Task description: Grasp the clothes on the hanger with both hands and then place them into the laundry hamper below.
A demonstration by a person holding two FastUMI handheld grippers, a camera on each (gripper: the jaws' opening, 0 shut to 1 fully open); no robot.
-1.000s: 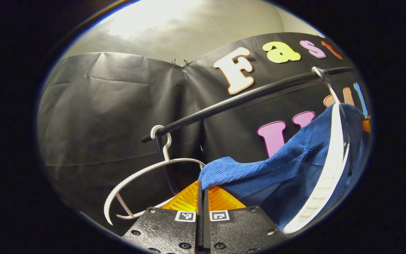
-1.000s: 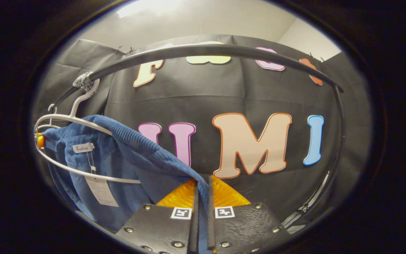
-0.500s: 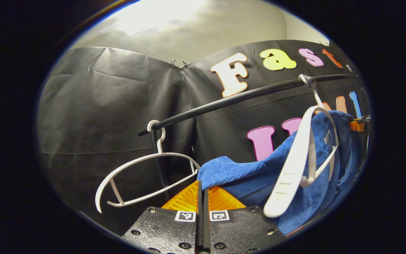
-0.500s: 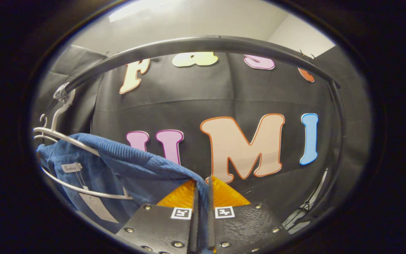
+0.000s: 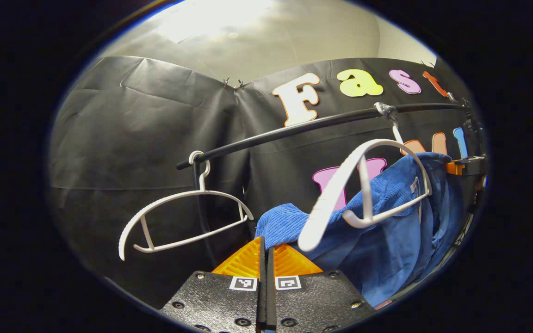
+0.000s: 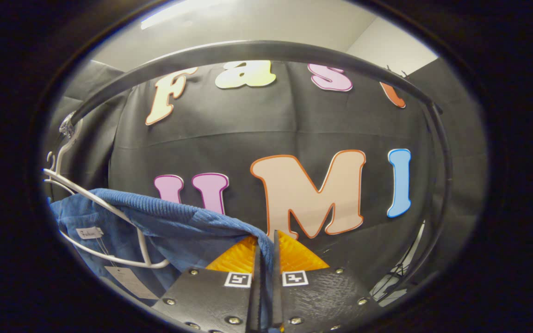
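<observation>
In the left gripper view, furthest to your left, an empty white hanger (image 5: pixel 181 217) hangs by its hook from the black rail (image 5: pixel 294 131), which runs up and to the right across the booth wall. Next comes your left gripper (image 5: pixel 266 252): its two fingers are pressed together with a corner of the blue garment (image 5: pixel 387 222) pinched between them, the ribbed cloth bunching just above the fingertips. To the right of that, a second white hanger (image 5: pixel 363 185) is hooked on the rail and tilted, its near arm swung out bare in front of the cloth, while its far end is under the garment's shoulder. The garment drapes from that hanger down towards the lower right edge. At the far right, beside the top of the cloth, part of the other gripper shows, too little to read its fingers.

In the right gripper view, the same hanger (image 6: pixel 104 217) sits at your far left, hooked on the rail (image 6: pixel 248 51) that arches overhead. The blue garment (image 6: pixel 155 226) hangs on it, a neck label and a paper tag (image 6: pixel 130 280) showing inside. Its ribbed edge stretches rightward from the hanger to your right gripper (image 6: pixel 266 252), whose fingers are clamped on the fabric; a strip of blue cloth shows in the slit between them. Right of the gripper, the rack's upright post (image 6: pixel 442 185) comes down from the rail's end.
</observation>
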